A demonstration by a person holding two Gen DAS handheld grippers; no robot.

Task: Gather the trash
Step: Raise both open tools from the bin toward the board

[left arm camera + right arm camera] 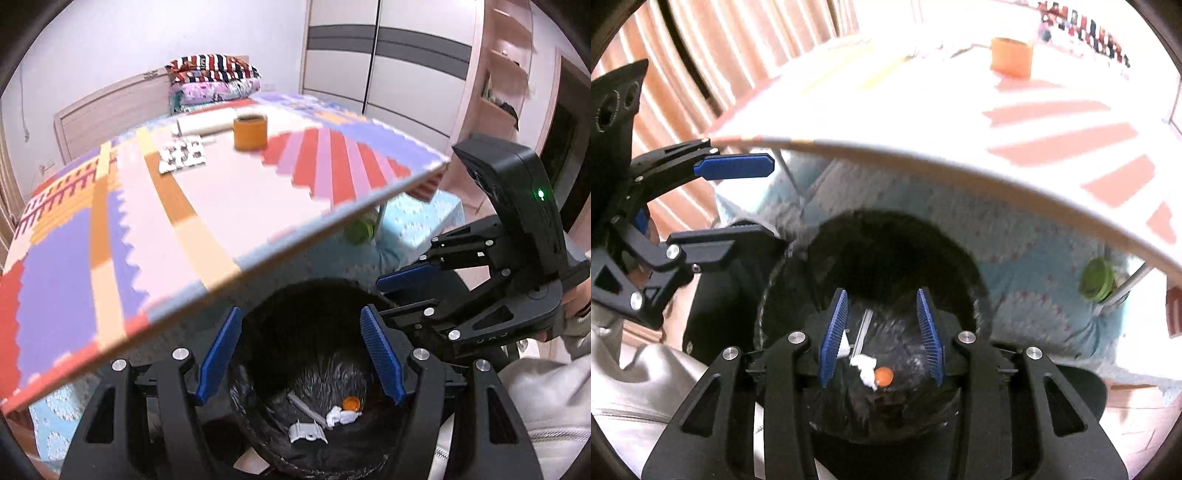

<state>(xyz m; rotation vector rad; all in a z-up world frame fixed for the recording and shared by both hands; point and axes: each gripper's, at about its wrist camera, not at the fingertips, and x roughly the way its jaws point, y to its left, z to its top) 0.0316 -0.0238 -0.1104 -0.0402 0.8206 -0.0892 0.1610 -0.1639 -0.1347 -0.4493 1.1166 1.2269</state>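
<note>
A black-lined trash bin (258, 332) stands below the table edge, also in the right wrist view (960, 258). Inside lie crumpled white paper (341, 416), an orange cap (350, 402), a grey stick (306, 408) and a white plastic piece (306, 432). The same paper (864, 369) and cap (884, 376) show in the right wrist view. My left gripper (301, 358) is open and empty over the bin mouth. My right gripper (882, 336) is open and empty over the bin too. Each gripper shows in the other's view, the right (410, 291) and the left (738, 199).
A table with a colourful patterned mat (221, 192) overhangs the bin. On it stand an orange cup (250, 132), a printed sheet (183, 157) and a white roll (207, 123). A green bottle (360, 230) lies on the blue bedding under the table. Folded quilts (214, 79) sit behind.
</note>
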